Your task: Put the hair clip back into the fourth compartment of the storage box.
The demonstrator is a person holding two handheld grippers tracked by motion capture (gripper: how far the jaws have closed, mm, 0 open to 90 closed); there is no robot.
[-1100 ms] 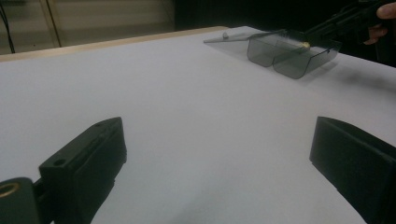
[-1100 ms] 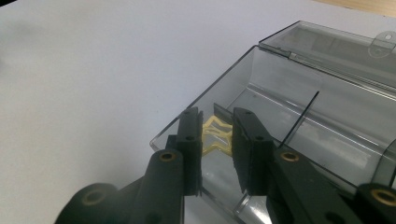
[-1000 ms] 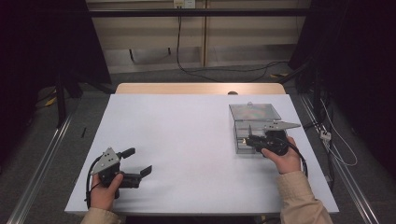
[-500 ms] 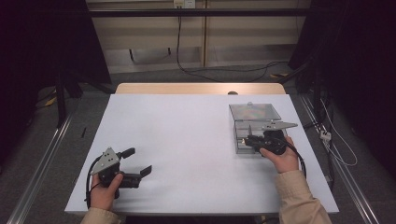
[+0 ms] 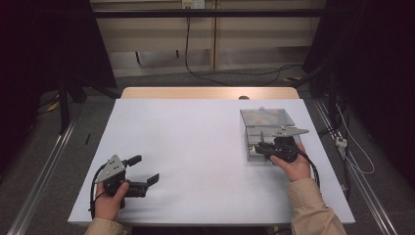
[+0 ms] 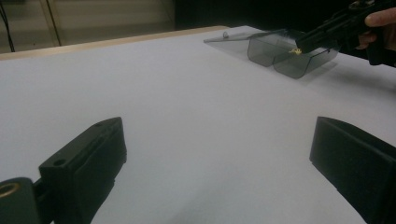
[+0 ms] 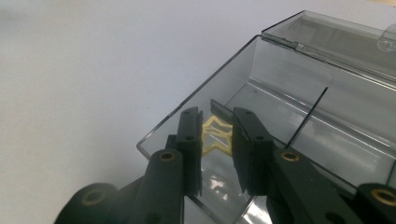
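Right gripper view: right gripper (image 7: 217,135) has its jaws closed on a small yellow star-shaped piece (image 7: 218,133), held just over the near compartment of the clear plastic box (image 7: 299,116), whose lid lies open behind. Piece not yet released; nothing else seen inside the compartment. High view: left gripper (image 5: 142,174) rests idle near the table (image 5: 195,142) front edge, jaws wide apart, well away from the box. Judgement: placement nearly done; remaining steps are dropping the piece and perhaps shutting the lid.
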